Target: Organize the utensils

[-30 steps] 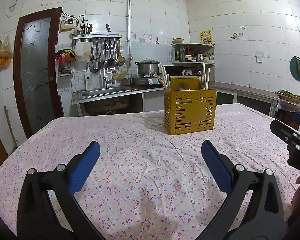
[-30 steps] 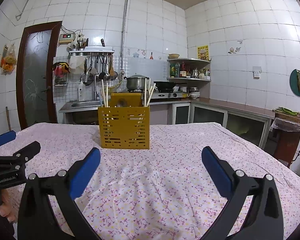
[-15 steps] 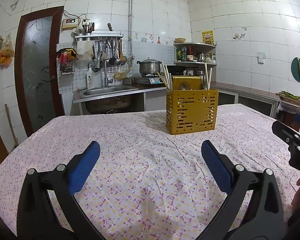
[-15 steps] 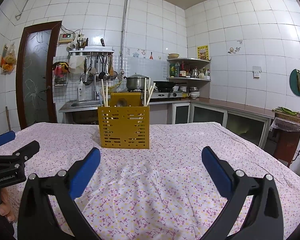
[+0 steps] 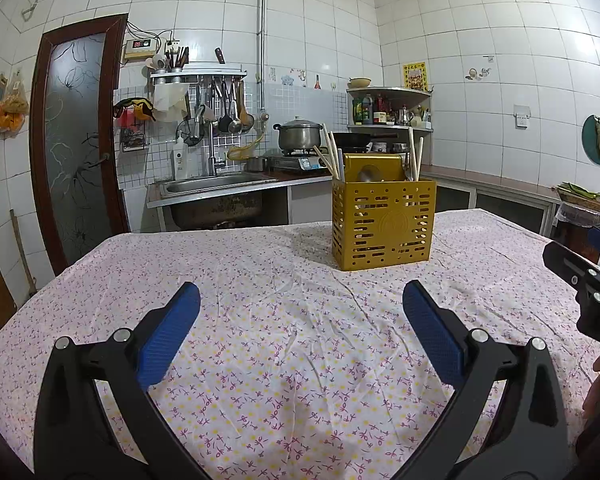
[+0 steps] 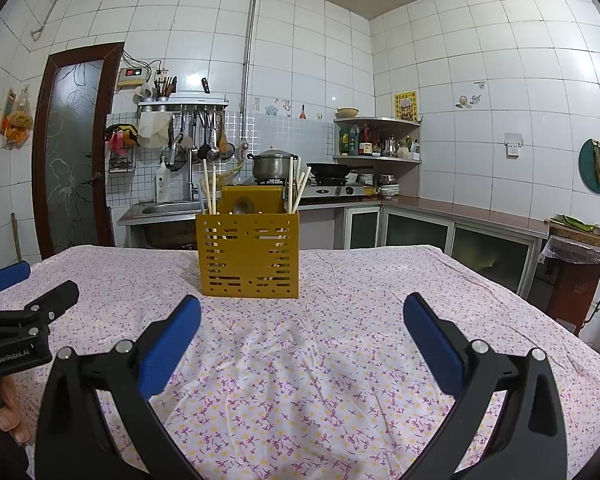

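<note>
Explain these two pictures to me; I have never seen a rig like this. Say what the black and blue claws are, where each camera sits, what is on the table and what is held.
There is no robot. A person holds a hand tool with two fingers in each hand, and a wide-angle camera on each tool looks along the fingers.

One picture comes from the left gripper, the other from the right gripper. Each also shows the other tool at its edge.

Both are open and hold nothing.

On the flowered tablecloth stands a yellow slotted utensil holder with chopsticks sticking up. Behind is a tiled kitchen.
</note>
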Demonstrator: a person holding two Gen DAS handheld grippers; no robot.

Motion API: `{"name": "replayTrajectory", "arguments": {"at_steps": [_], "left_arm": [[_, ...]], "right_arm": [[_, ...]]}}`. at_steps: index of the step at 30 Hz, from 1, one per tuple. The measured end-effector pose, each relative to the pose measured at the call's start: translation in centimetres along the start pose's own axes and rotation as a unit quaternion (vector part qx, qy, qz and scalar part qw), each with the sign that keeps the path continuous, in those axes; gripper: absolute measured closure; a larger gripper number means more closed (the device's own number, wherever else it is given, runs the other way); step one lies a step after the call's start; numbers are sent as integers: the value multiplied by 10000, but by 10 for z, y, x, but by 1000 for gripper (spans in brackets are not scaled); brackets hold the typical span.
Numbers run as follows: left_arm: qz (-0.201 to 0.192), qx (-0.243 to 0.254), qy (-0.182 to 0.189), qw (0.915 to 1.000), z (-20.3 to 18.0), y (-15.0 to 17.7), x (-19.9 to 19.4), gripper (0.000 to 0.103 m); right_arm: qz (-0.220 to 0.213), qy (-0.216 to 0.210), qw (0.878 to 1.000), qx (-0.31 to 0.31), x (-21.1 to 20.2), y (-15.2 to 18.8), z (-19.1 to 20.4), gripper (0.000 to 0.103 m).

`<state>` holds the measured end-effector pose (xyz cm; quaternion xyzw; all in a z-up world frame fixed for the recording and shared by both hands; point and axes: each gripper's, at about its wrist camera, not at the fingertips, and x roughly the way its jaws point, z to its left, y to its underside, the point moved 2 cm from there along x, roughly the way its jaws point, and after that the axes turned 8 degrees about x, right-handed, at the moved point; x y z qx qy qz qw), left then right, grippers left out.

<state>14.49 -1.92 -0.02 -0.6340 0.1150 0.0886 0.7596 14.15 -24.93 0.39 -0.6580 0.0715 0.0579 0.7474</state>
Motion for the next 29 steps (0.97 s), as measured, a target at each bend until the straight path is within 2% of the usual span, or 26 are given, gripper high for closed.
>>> {"name": "replayTrajectory", "arguments": {"at_steps": [29], "left_arm": [[-19, -3, 1, 10000, 0, -1, -1, 5]], "right_arm": [[-13, -9, 10000, -40, -2, -1, 0, 4]]}}
